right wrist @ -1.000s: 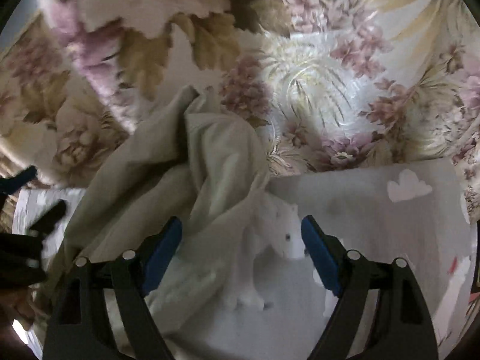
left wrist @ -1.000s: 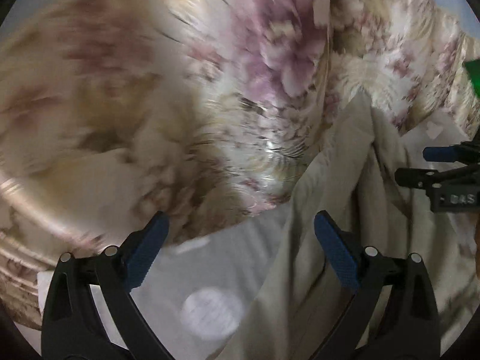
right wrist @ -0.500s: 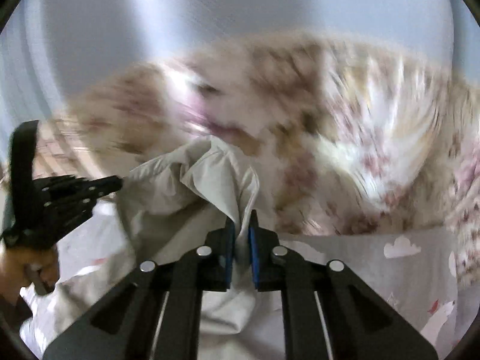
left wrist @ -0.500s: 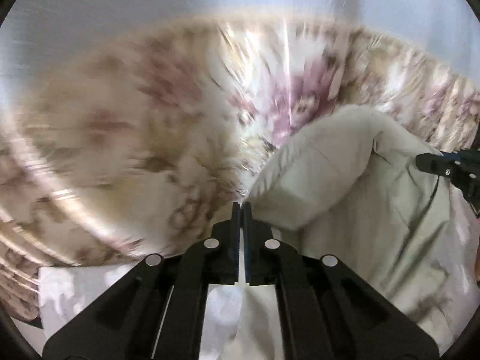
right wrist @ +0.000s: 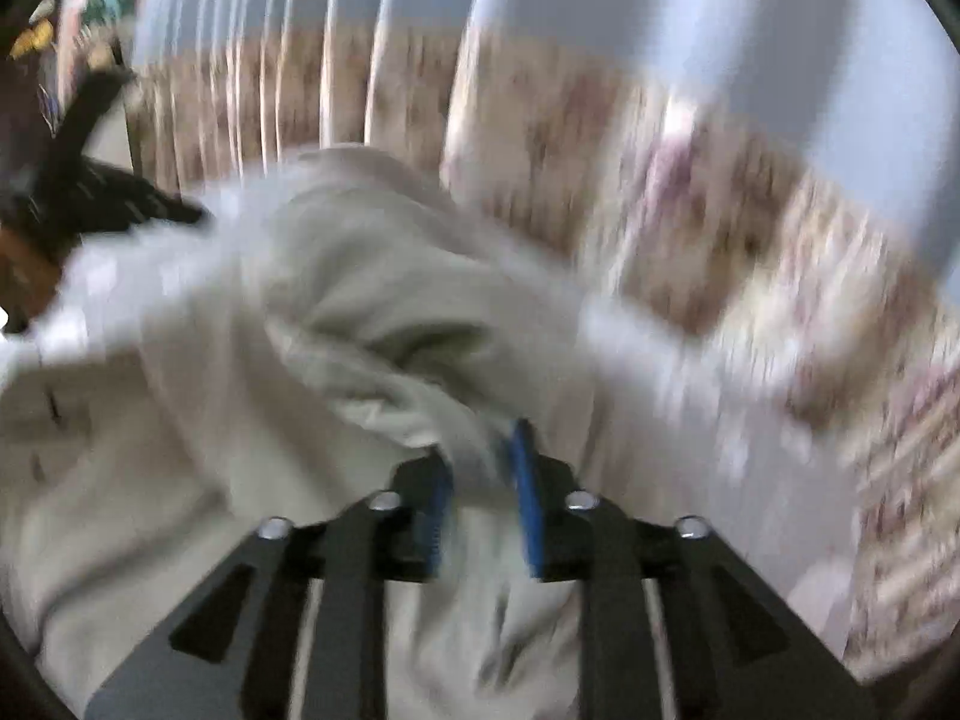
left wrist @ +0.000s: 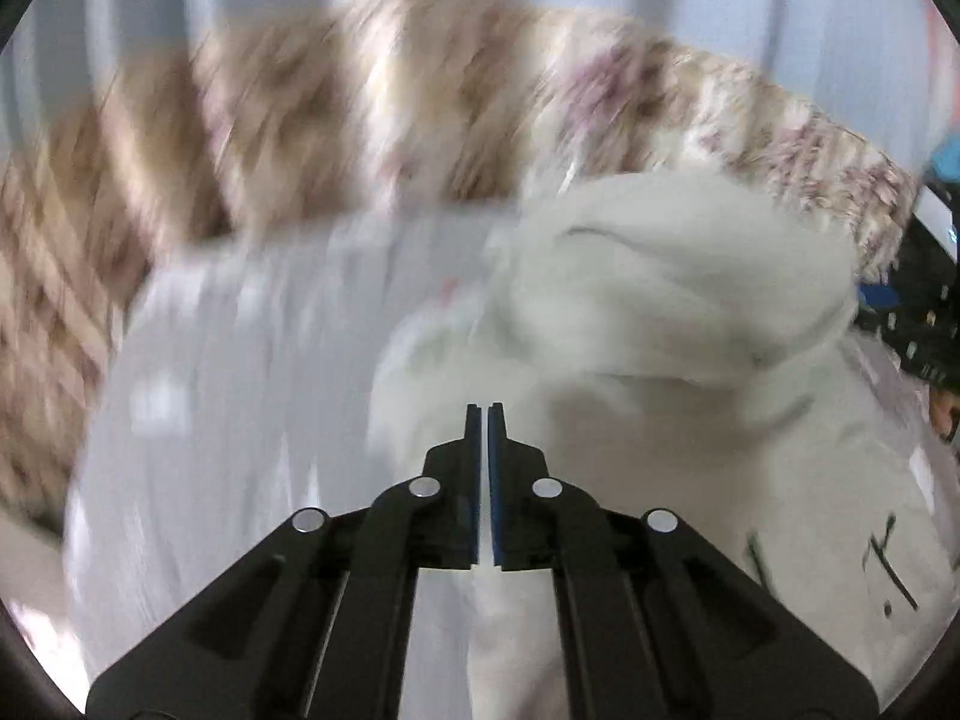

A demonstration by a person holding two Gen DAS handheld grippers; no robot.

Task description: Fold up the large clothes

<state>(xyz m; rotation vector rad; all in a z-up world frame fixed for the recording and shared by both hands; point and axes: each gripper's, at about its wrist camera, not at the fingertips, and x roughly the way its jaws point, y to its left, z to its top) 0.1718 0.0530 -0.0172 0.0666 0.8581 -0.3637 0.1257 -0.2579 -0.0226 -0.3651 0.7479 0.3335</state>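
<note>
Garment [left wrist: 672,300] is the pale beige cloth that fills the middle and right of the left wrist view and the left and middle of the right wrist view. It lies in a loose heap on a grey sheet [left wrist: 240,420], with a flowered cover [left wrist: 360,120] behind it in the upper part of both views. Both pictures are blurred, so the outline of the cloth is not sure.

No flat, finished fold shows. The cloth is bunched, with one thick rounded fold lifted up in the middle, so I judge the task is at an early or middle stage: one part is being carried over, and smoothing and further folds remain.

Left gripper [left wrist: 483,414], at the bottom centre of its view, has its jaws pressed together; a thin strip of the cloth seems to run between them, though the blur makes this only probable. Right gripper [right wrist: 480,462], at the bottom centre of its own view, is opening; cloth sits between the blue pads [right wrist: 525,498], but they no longer press it plainly.
</note>
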